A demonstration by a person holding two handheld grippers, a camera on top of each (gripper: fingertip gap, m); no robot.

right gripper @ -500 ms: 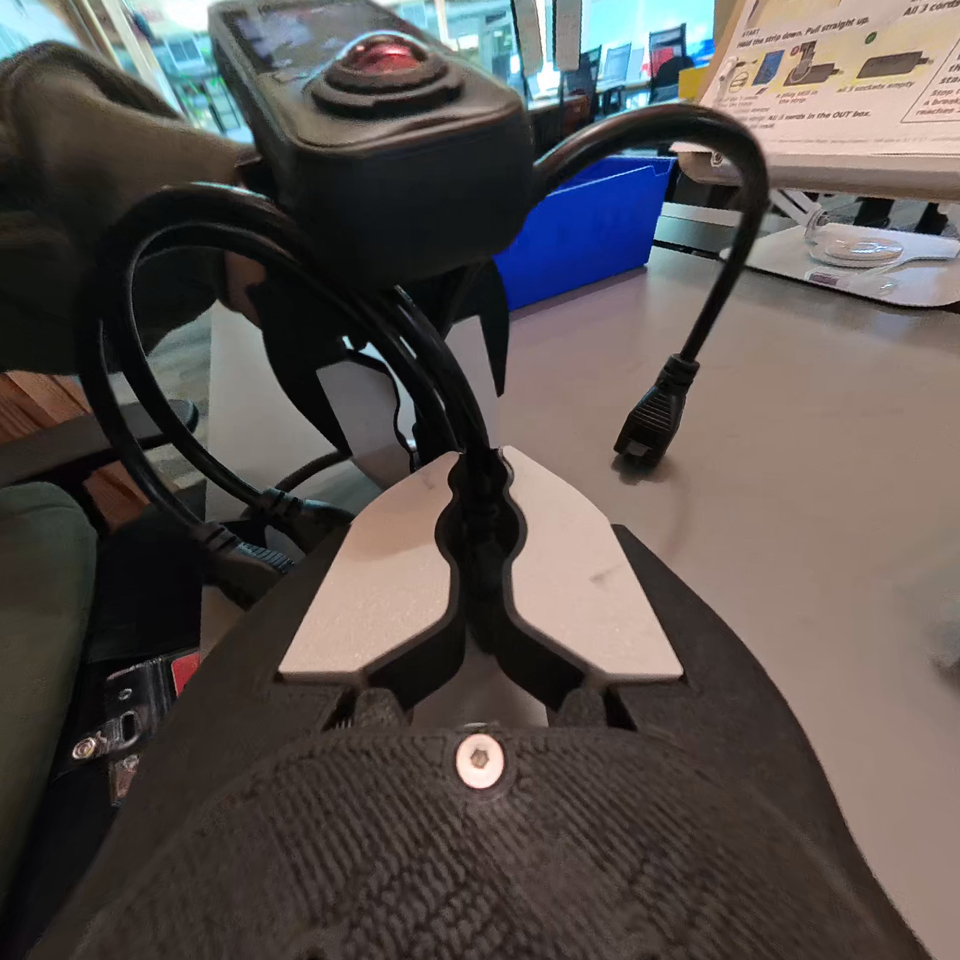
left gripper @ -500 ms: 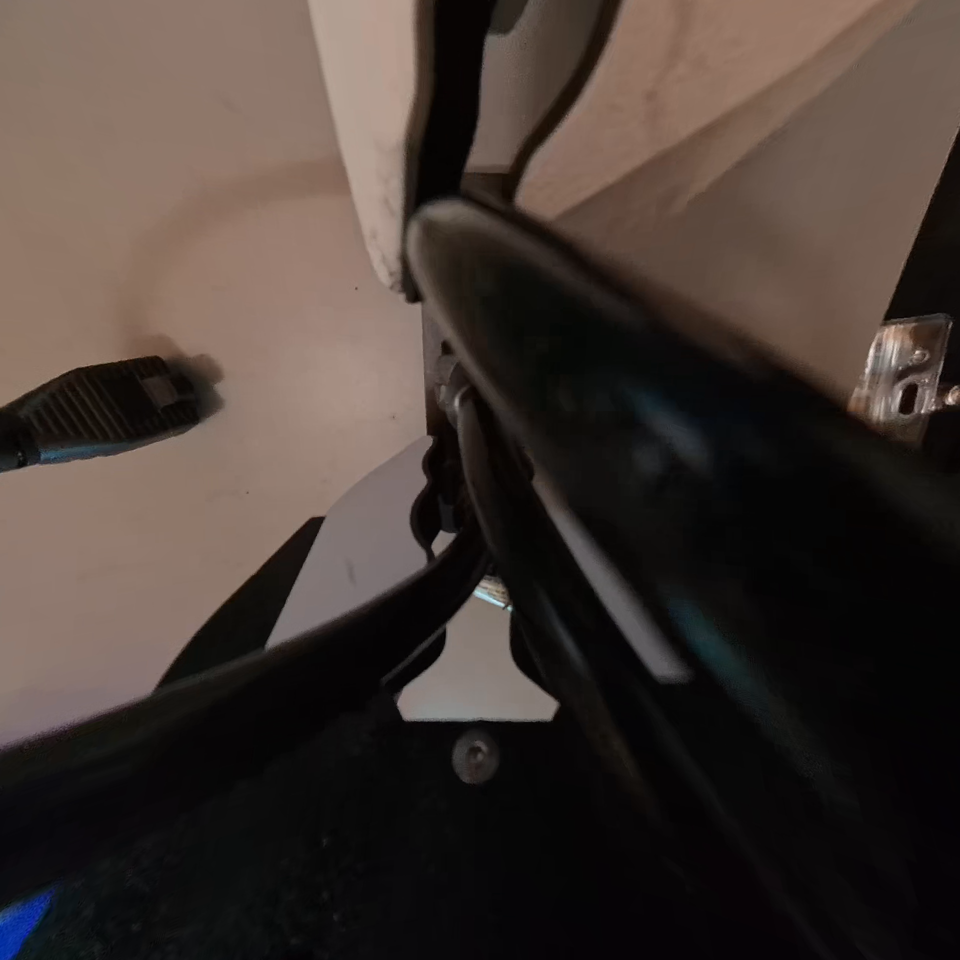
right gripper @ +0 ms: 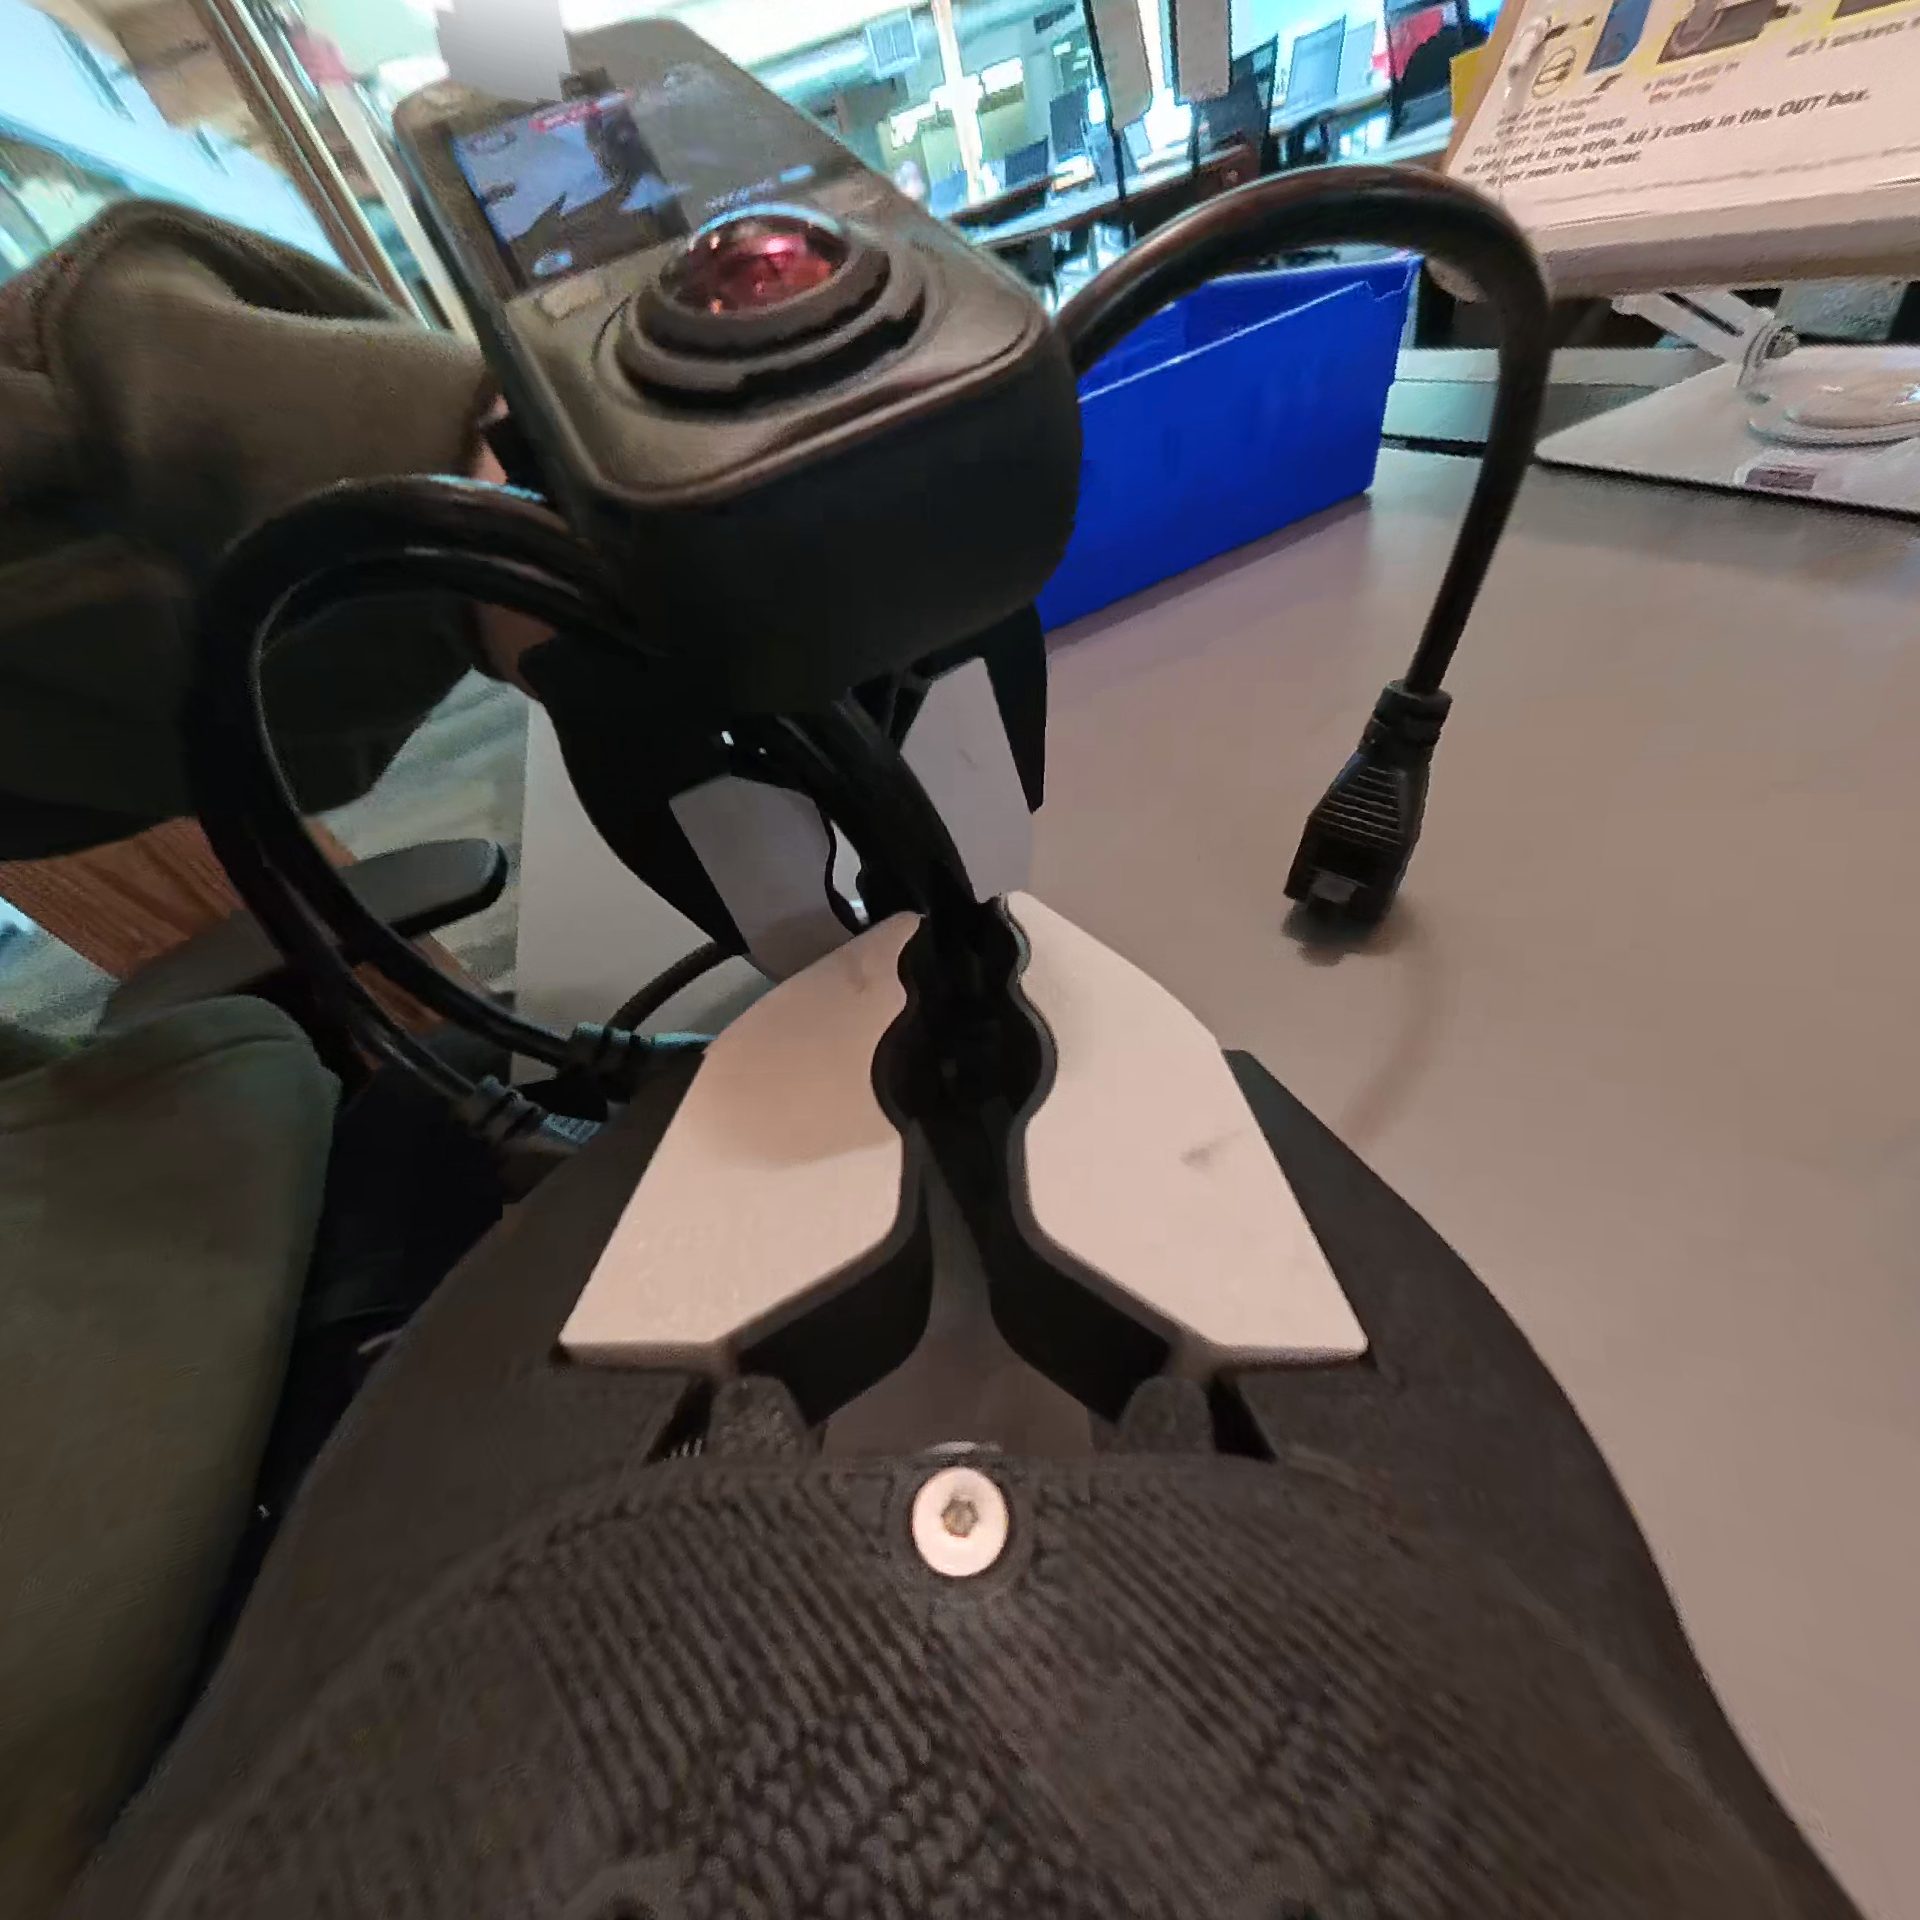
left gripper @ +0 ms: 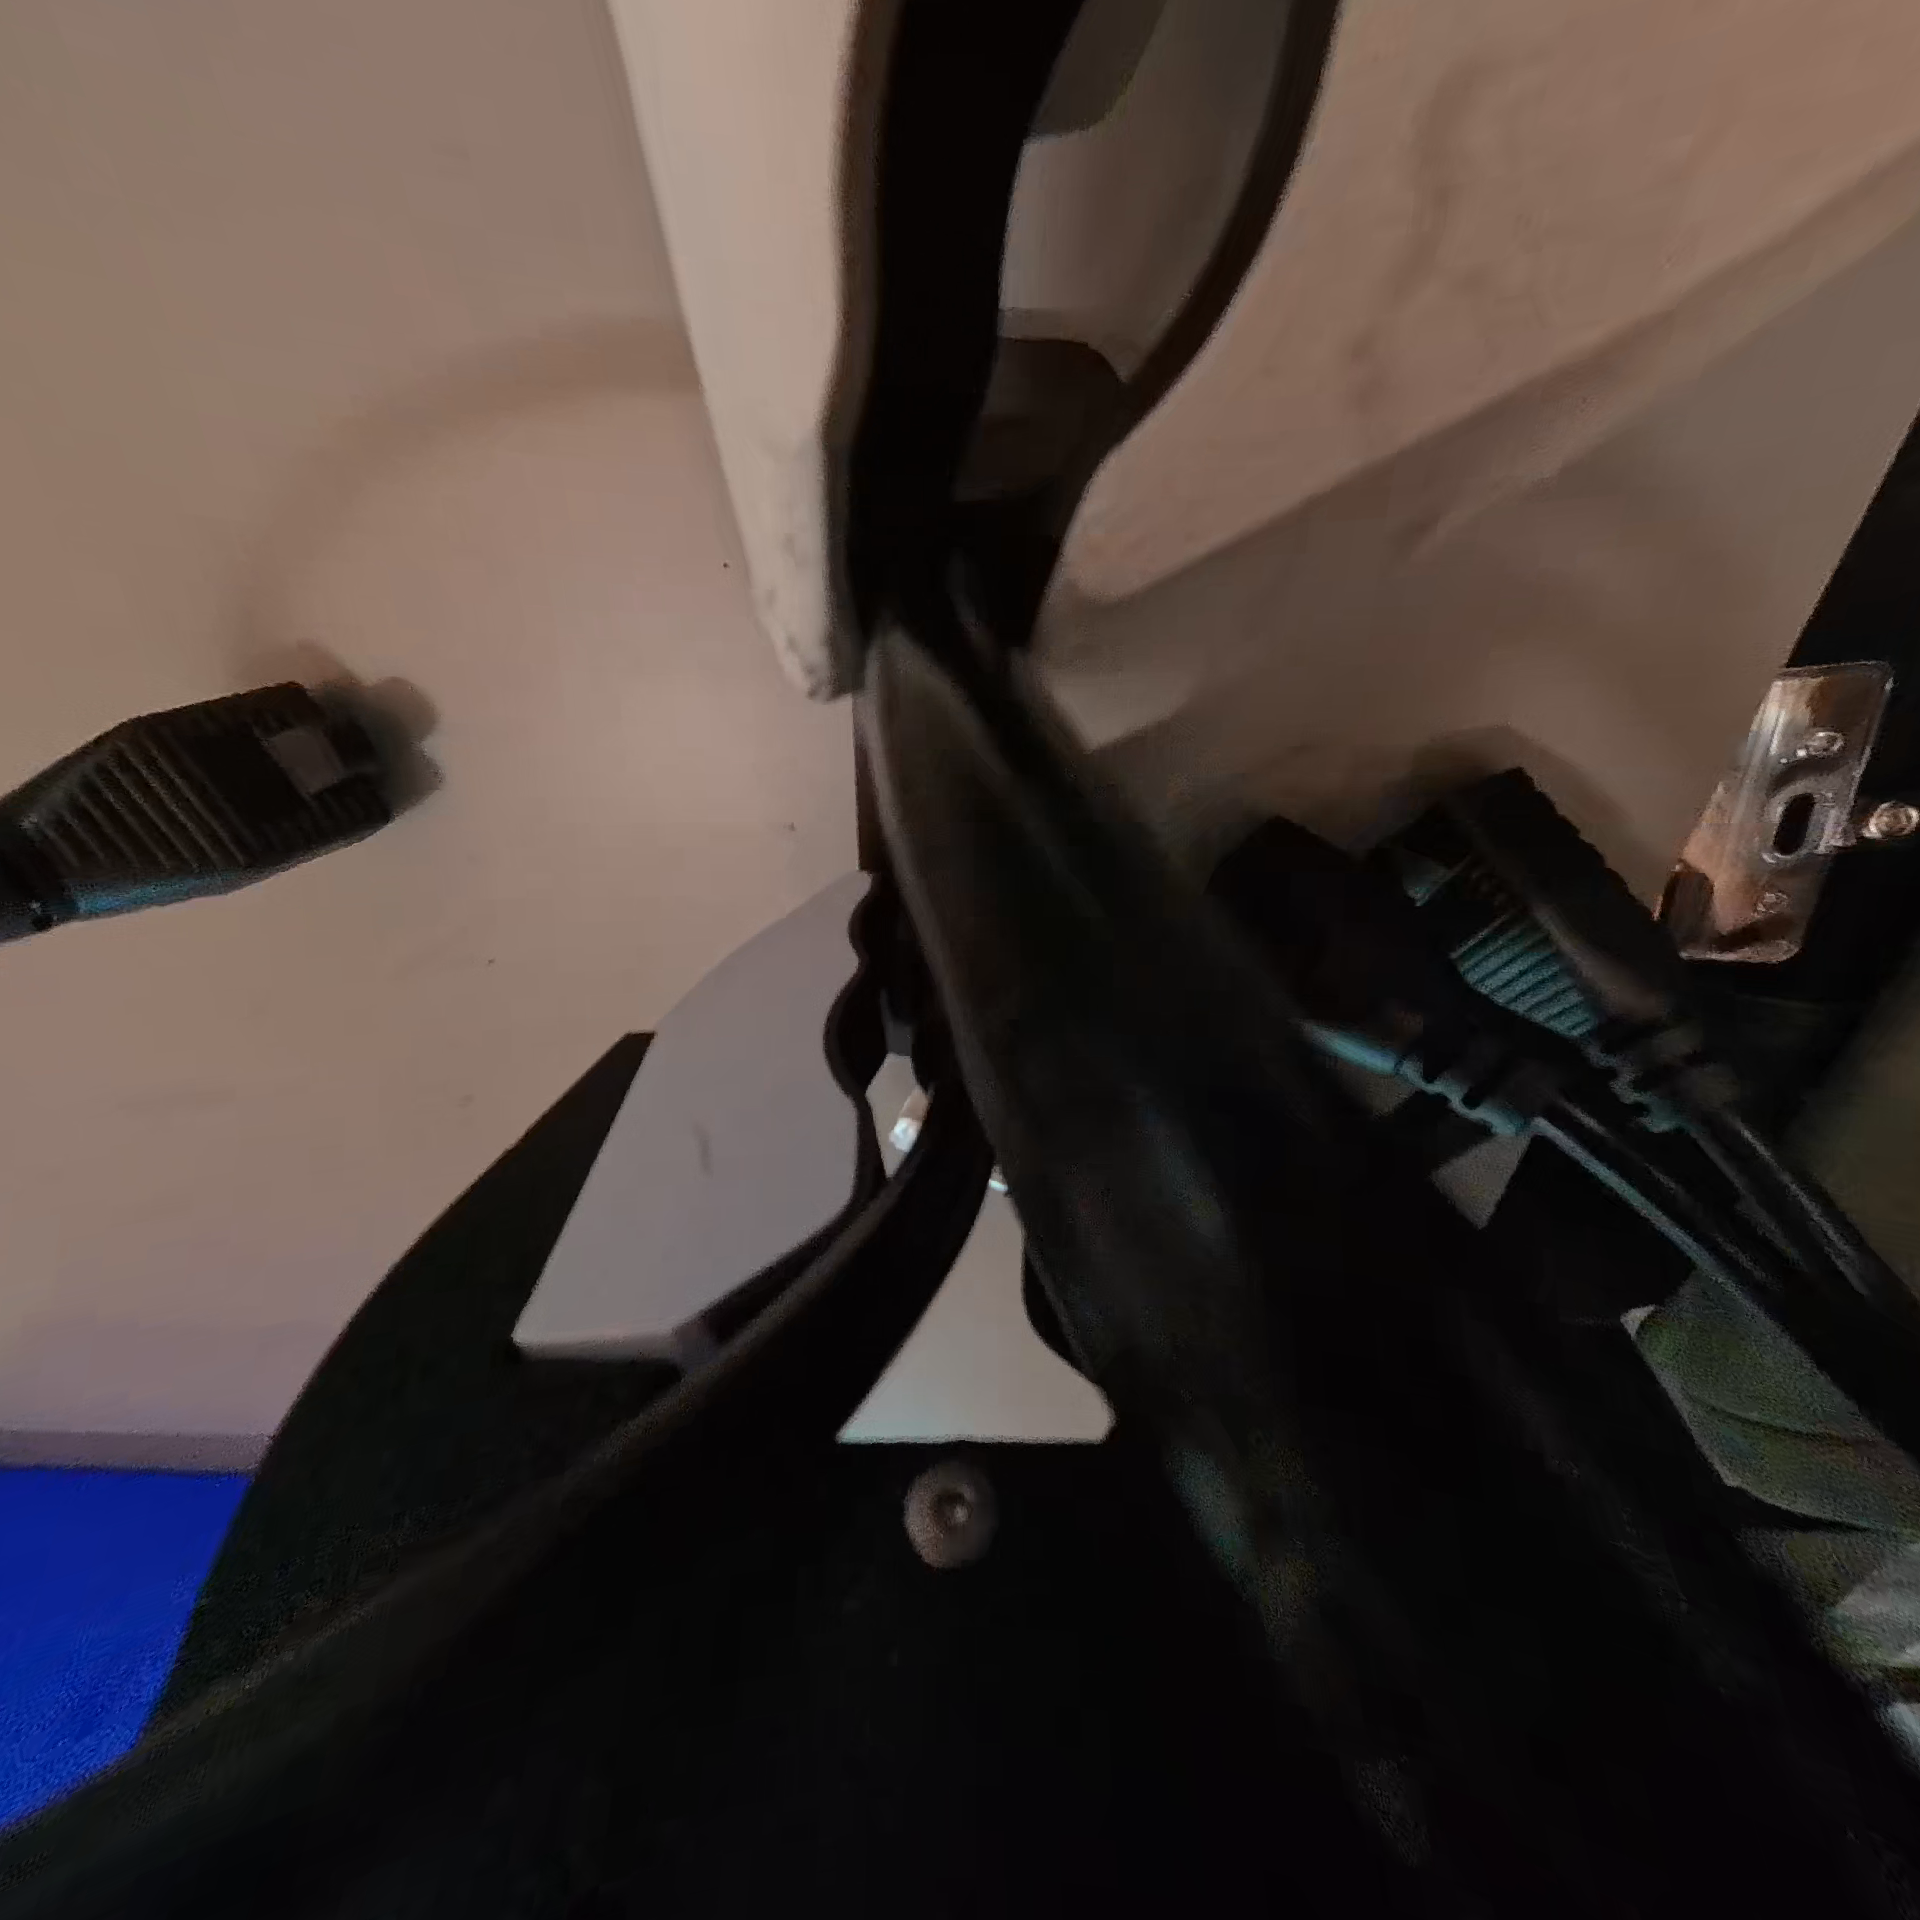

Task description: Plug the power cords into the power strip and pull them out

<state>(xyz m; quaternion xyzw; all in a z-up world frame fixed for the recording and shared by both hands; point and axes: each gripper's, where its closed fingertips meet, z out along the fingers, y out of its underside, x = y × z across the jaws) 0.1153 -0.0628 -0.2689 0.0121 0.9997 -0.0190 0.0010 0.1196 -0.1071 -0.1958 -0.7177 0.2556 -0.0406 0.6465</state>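
Two grippers, nose to nose at the edge of a grey table. Right gripper: jaws closed to a narrow slot, clamped on a bundle of black cords. Left gripper: white pads set apart, the same bundle running between them; actual grip not determinable, with the far finger hidden behind cords in the left wrist view.

Three cord ends counted:
- One connector hanging from an arched cord, tip touching the table, well right of both grippers; seen lying to the left in the left wrist view.
- Two plugs side by side off the table edge, dangling below the left gripper; also seen at.

One blue bin behind the left gripper. One printed sheet on a stand at far right. One dark sleeve behind the left gripper. One metal bracket beside the two plugs.
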